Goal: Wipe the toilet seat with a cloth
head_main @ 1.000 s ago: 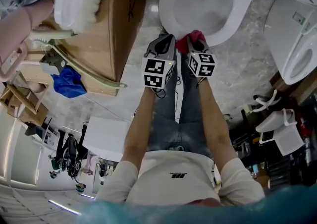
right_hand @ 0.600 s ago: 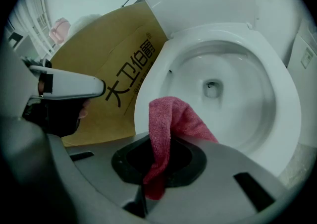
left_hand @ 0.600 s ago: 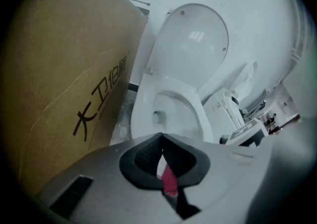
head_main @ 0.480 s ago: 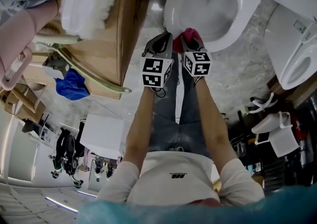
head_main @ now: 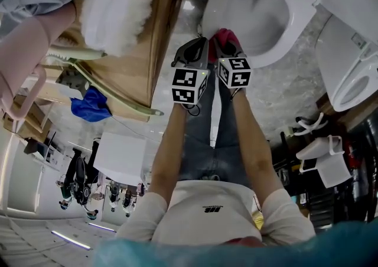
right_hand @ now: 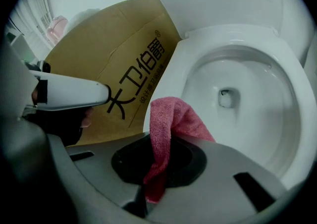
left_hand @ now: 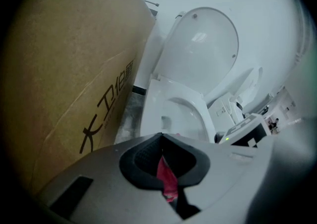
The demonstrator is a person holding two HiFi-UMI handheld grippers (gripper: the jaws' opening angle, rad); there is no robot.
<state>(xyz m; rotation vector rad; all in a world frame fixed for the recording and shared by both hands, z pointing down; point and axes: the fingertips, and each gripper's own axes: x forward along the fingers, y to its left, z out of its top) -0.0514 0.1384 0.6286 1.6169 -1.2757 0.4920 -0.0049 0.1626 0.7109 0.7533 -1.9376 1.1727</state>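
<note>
The white toilet seat [head_main: 300, 19] rings the open bowl, and its lid [left_hand: 198, 54] stands raised. A pink-red cloth [head_main: 223, 38] lies bunched at the seat's front rim, on the side toward the cardboard box. My left gripper [head_main: 197, 46] and right gripper [head_main: 228, 48] sit side by side there, almost touching. The right gripper [right_hand: 157, 143] is shut on the cloth [right_hand: 176, 119], which drapes up over its jaws toward the seat [right_hand: 237, 37]. The left gripper [left_hand: 161, 139] is shut on a thin strip of the cloth [left_hand: 166, 178], with the seat [left_hand: 153, 104] just ahead.
A tall cardboard box [head_main: 133, 29] stands close on the toilet's left, with a white fluffy item [head_main: 115, 6] on top. A second white toilet [head_main: 351, 65] is at the right. A blue cloth [head_main: 88, 106] lies by the box. The person's legs stand just below the grippers.
Both grippers have stayed together at the seat's front rim with the cloth, the right one drawing slightly closer to the left. The head view has drifted, so the toilet shows further right.
</note>
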